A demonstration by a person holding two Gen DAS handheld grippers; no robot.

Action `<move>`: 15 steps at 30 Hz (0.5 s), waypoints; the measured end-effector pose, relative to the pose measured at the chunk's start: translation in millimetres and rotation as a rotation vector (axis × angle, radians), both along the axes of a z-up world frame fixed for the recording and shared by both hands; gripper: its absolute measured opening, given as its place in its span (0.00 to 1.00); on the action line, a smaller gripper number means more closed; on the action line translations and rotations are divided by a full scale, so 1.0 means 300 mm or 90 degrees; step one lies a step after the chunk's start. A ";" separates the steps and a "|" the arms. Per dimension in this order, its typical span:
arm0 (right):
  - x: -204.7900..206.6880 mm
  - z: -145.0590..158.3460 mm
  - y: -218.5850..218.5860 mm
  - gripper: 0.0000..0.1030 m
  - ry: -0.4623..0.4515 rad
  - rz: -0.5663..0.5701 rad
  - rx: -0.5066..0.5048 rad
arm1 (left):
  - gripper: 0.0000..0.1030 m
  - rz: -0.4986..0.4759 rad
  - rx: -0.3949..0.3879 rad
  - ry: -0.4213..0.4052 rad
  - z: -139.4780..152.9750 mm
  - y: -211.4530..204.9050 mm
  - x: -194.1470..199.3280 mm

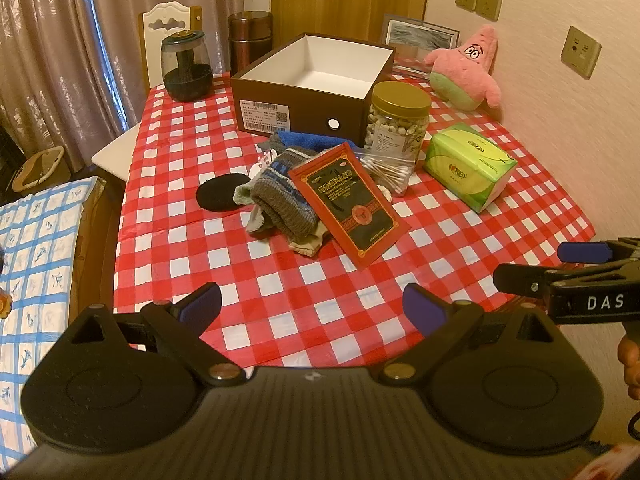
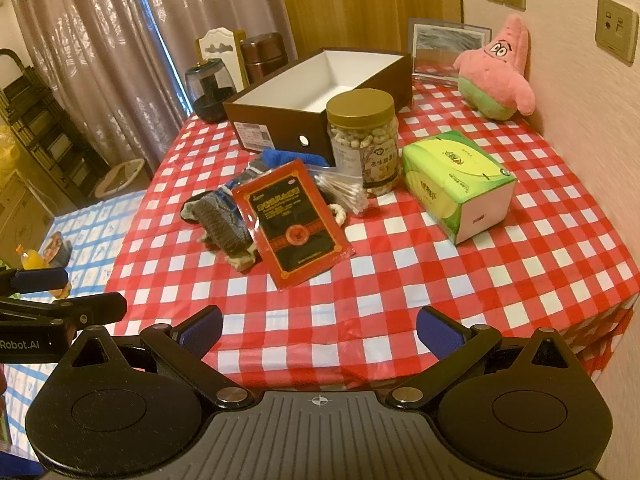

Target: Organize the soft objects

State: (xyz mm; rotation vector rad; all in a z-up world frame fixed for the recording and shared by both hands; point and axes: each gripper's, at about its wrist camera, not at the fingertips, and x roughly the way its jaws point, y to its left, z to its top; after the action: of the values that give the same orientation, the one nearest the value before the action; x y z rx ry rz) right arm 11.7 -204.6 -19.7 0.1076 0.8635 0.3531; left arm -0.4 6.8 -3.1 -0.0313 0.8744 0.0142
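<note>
A heap of knitted socks (image 1: 280, 196) lies mid-table on the red checked cloth (image 1: 280, 280), with a black round pad (image 1: 222, 192) to its left and a blue cloth (image 1: 308, 140) behind it. A red packet (image 1: 348, 204) leans on the heap. A pink starfish plush (image 1: 468, 68) sits at the back right against the wall. An open brown box (image 1: 300, 108) with a white inside stands behind the heap. My left gripper (image 1: 314, 308) hovers open over the near edge, holding nothing. My right gripper (image 2: 320, 330) is open too, short of the socks (image 2: 224, 220) and packet (image 2: 292, 224).
A gold-lidded jar (image 1: 398, 120), a bag of cotton swabs (image 1: 390, 170) and a green tissue pack (image 1: 468, 164) stand right of the heap. A dark glass jar (image 1: 186, 66) sits at the back left. A wall runs along the right; a bed with blue checked cover (image 1: 36, 248) lies left.
</note>
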 end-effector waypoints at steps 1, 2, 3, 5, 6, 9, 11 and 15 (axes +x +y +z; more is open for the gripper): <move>0.001 0.000 0.000 1.00 0.000 0.000 0.000 | 0.94 0.000 0.000 0.000 0.001 -0.002 0.000; 0.003 -0.001 0.000 1.00 0.000 0.000 0.000 | 0.94 -0.001 0.000 0.000 0.001 -0.002 0.000; 0.004 -0.001 0.000 1.00 0.000 0.000 0.000 | 0.94 0.000 0.000 0.000 -0.002 0.003 0.000; 0.004 -0.002 0.000 1.00 0.001 0.000 0.000 | 0.94 -0.001 0.000 0.000 0.001 -0.001 0.001; 0.004 -0.002 0.000 1.00 0.001 -0.001 0.000 | 0.94 -0.001 0.000 0.001 0.000 0.001 0.001; 0.007 -0.002 -0.001 1.00 0.001 0.000 0.000 | 0.94 -0.001 0.000 0.000 0.000 0.000 0.000; 0.006 -0.002 -0.002 1.00 0.001 -0.001 0.000 | 0.94 -0.001 0.001 0.001 0.001 -0.002 0.001; 0.008 -0.003 -0.003 1.00 0.000 -0.001 0.000 | 0.94 -0.001 0.001 0.001 0.000 0.000 0.000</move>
State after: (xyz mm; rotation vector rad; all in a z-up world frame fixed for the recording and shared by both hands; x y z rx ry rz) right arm 14.0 -205.5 -20.6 0.1078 0.8640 0.3521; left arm -0.3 6.8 -3.1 -0.0295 0.8757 0.0128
